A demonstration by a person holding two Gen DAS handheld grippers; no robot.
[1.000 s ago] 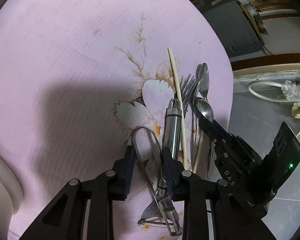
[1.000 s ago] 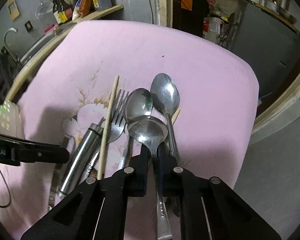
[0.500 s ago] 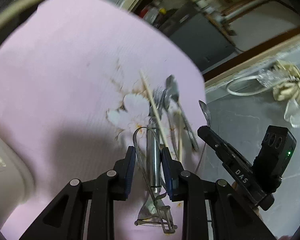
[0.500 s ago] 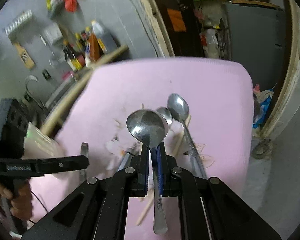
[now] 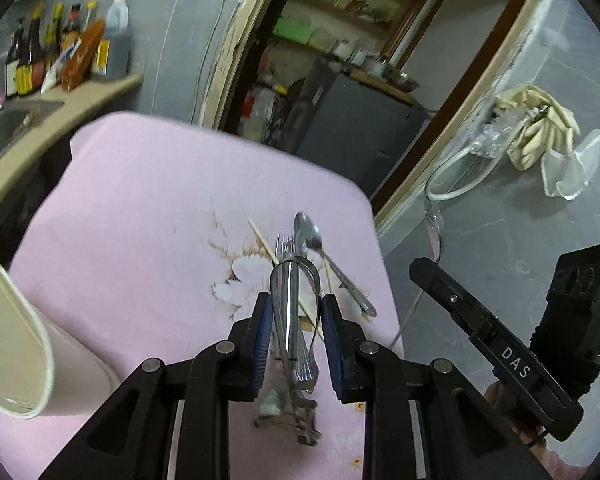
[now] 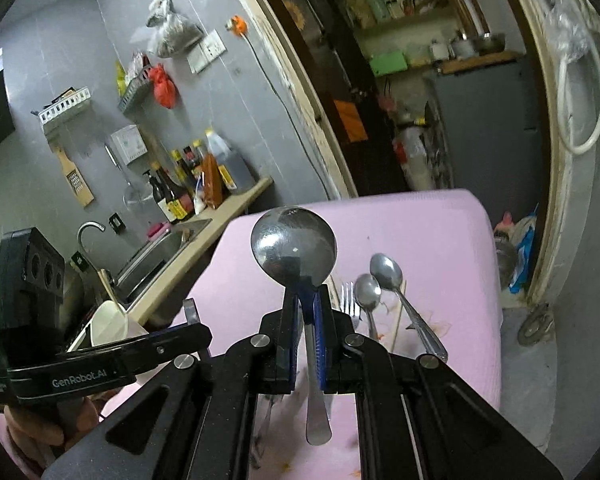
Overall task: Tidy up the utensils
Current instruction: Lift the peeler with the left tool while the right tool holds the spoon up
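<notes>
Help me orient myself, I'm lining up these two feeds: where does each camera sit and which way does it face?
Left wrist: sits on the left gripper, facing along its fingers over the pink cloth toward a doorway; the jaws clamp a steel peeler, and the right gripper shows at right.
Right wrist: sits on the right gripper, facing the sink wall and doorway; it holds a big spoon upright, with the left gripper and a hand at lower left.
Shared: cloth, fork, two spoons, chopsticks, white cup.
</notes>
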